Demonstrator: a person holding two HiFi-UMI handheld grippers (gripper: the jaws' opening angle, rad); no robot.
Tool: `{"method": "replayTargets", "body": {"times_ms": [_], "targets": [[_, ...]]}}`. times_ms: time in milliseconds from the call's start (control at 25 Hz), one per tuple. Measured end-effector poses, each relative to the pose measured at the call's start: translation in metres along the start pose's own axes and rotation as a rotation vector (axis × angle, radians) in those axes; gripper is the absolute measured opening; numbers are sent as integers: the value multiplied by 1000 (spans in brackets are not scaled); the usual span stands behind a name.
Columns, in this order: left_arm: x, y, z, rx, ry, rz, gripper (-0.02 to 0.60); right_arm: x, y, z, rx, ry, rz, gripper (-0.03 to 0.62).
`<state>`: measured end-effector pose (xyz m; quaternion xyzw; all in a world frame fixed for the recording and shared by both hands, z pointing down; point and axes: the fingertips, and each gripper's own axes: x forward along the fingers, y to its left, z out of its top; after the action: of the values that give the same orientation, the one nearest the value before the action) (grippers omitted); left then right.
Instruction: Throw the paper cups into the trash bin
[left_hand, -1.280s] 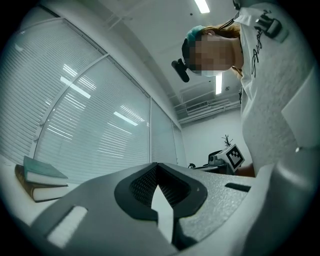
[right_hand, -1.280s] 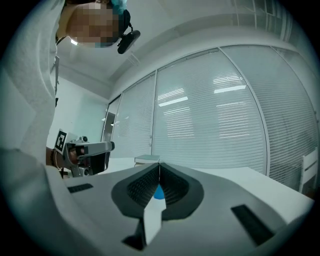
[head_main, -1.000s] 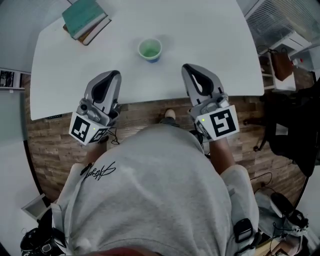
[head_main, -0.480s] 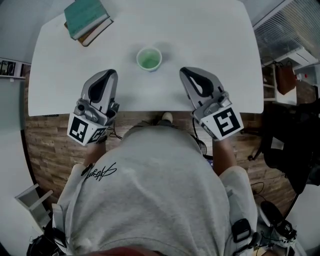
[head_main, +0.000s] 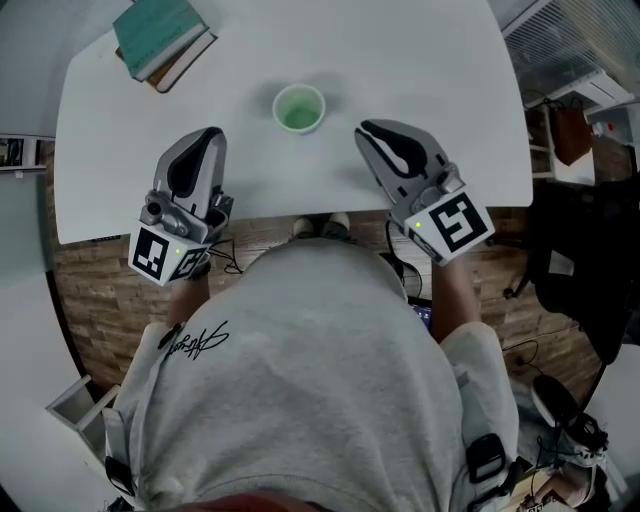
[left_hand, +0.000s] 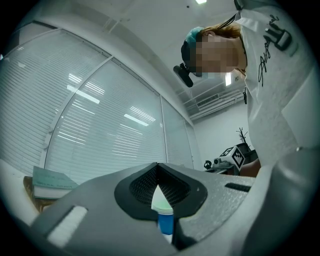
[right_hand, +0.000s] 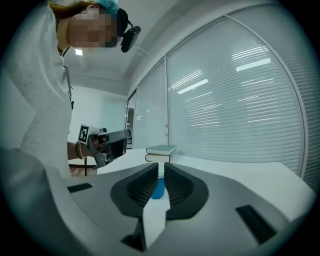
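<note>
Left gripper (head_main: 208, 135) and right gripper (head_main: 366, 130): grey plastic, ribbed black pads, jaws together, empty. Paper cup (head_main: 299, 108) upright just beyond, between them, on smooth white table (head_main: 420, 60). Stacked books (head_main: 160, 38) at far-left corner.

A white desk (head_main: 420, 60) stands on a wood-plank floor (head_main: 95, 290), stacked books (head_main: 160, 40) at its far left corner. Pale slatted blinds (right_hand: 235, 100) cover tall windows.
</note>
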<state>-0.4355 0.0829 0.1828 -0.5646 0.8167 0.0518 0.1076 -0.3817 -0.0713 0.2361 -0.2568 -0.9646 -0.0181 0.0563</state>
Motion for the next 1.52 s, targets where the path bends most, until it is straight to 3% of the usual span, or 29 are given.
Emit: {"method": "replayTargets", "body": {"times_ms": [160,280,400,480,1120,1280,1520], "targets": [[-2,4,-4,-9,9,-8,-6,7,2,-3,-21,2,8,60],[-2,6,-7,-17,14,-12,-6,13,7,-14,-6,67,25,102],[-5,9,-5,-20,11,-15,-6,23,8,-20,-17,105,8,233],[-5,8,-6,-23,14,-13,-6,26,6,-22,-22,115,-5,264],[-16,25,-5,-19,18,18,-6,68,17,-45,-5,227,64,304],[-18,27,-7,-14,22,39,-6,71,13,-62,-2,296,70,307],[-25,30,-7,-12,26,61,-6,82,13,-65,18,290,66,308]]}}
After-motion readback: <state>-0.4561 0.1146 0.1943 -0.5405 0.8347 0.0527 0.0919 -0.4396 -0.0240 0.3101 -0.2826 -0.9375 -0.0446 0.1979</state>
